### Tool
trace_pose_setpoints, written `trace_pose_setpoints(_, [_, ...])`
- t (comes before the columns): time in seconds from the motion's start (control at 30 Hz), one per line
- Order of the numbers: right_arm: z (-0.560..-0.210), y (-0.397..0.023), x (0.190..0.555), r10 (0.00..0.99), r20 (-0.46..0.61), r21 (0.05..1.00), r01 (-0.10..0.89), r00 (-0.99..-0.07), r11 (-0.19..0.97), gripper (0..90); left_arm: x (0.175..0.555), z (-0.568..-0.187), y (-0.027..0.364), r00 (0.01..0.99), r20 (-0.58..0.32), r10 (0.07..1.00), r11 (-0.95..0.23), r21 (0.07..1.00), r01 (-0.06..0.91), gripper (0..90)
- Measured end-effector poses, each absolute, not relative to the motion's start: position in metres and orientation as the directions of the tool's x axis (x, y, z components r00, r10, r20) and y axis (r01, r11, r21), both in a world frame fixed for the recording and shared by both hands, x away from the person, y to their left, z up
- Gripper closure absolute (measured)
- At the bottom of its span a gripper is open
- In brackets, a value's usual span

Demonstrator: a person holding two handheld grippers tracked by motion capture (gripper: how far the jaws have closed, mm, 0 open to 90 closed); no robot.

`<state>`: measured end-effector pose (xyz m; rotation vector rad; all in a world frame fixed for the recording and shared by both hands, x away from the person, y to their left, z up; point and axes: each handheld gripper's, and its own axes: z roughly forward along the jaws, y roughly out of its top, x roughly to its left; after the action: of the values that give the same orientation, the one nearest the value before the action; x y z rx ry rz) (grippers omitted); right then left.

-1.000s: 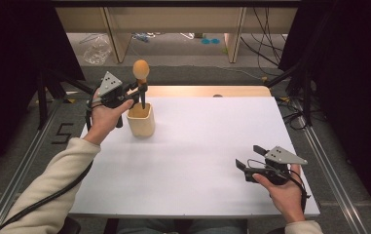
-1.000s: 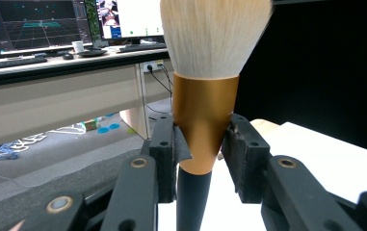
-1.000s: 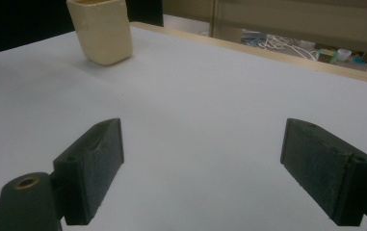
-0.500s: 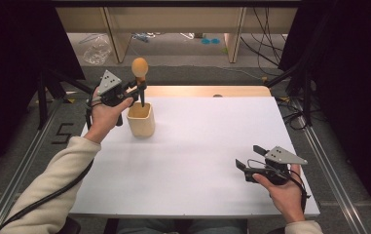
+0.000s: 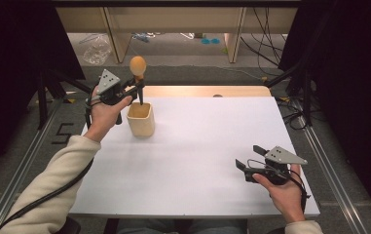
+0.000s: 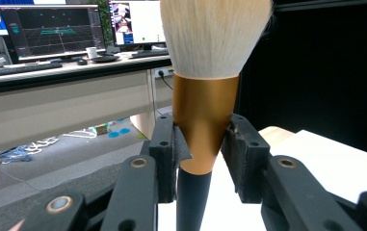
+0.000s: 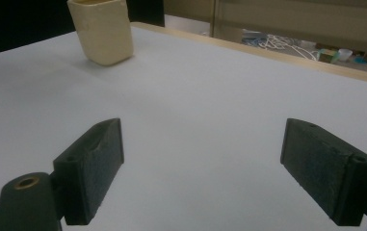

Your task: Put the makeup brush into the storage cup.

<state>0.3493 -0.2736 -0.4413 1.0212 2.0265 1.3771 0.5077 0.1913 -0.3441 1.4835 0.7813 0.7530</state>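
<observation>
A makeup brush (image 5: pixel 138 68) with a pale bristle head, gold ferrule (image 6: pixel 204 120) and black handle stands upright over a cream cup (image 5: pixel 140 118) at the table's back left. My left gripper (image 5: pixel 137 90) is shut on the brush at the ferrule, both pads pressing its sides. The handle's lower end reaches down toward the cup's mouth; whether it is inside I cannot tell. My right gripper (image 5: pixel 246 158) rests at the front right of the white table (image 5: pixel 212 141), jaws wide apart with nothing between them. The cup (image 7: pixel 103 31) sits far off in the right gripper view.
Black frame posts and cables stand at both sides of the table. A wooden strip (image 5: pixel 207 91) runs along its back edge. Beyond it are a floor with loose items, a desk and monitors (image 6: pixel 51 33).
</observation>
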Motion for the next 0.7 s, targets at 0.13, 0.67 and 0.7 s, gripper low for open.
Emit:
trace_pose_setpoints(0.13, [-0.4402,-0.2747,0.3484,0.796,0.019,0.918,0.326,-0.605,0.226,16.1,0.5094,-0.3454,0.1914,0.554,0.008,0.832,-0.033,0.999,0.035,67.0])
trace_pose_setpoints(0.67, [-0.4419,-0.2733,0.3495,0.797,0.024,0.927,0.312,-0.604,0.209,16.2,0.5134,-0.3516,0.1941,0.537,0.019,0.843,-0.038,0.999,0.024,67.0])
trace_pose_setpoints(0.7, [-0.442,-0.2733,0.3497,0.796,0.02,0.927,0.309,-0.605,0.211,16.1,0.5137,-0.3524,0.1941,0.536,0.015,0.844,-0.033,0.999,0.025,67.0])
